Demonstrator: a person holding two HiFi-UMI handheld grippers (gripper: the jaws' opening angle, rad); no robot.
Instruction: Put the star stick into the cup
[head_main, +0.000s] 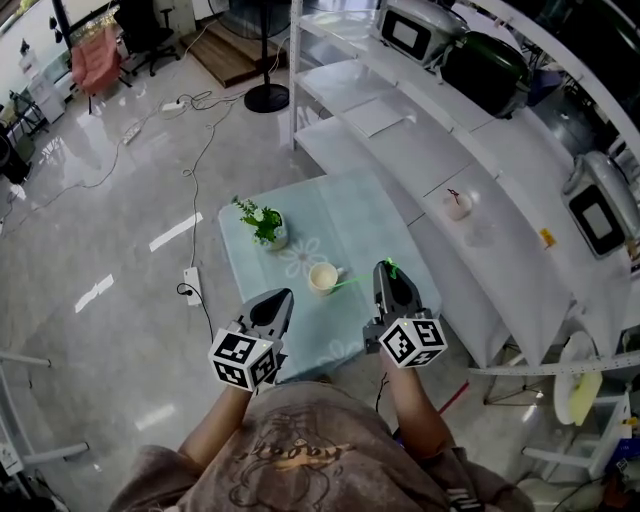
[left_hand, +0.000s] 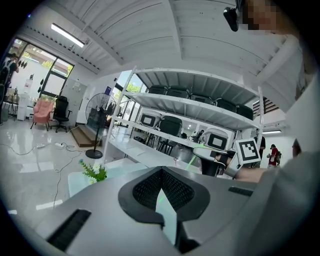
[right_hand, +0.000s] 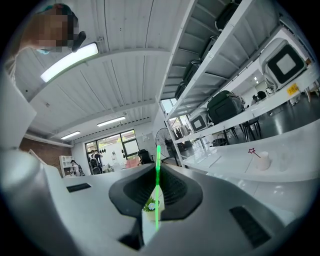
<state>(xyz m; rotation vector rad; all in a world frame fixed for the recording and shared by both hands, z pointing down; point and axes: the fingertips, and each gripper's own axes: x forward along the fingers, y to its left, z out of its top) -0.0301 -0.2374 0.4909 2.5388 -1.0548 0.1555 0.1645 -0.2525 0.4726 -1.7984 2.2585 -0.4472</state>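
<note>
A cream cup (head_main: 322, 277) stands upright near the front of the small pale-green table (head_main: 350, 215). My right gripper (head_main: 386, 268) hovers just right of the cup, shut on a thin green star stick (right_hand: 157, 190). In the right gripper view the stick stands upright between the jaws. In the head view the stick (head_main: 348, 285) slants down from the jaws towards the cup's handle side. The cup is hidden in both gripper views. My left gripper (head_main: 283, 294) is at the table's front left, shut and holding nothing.
A small potted plant (head_main: 265, 225) stands at the table's left back. White shelving (head_main: 480, 170) runs along the right and carries rice cookers and a second cup with a red star stick (head_main: 458, 203). Cables and a power strip (head_main: 192, 285) lie on the floor to the left.
</note>
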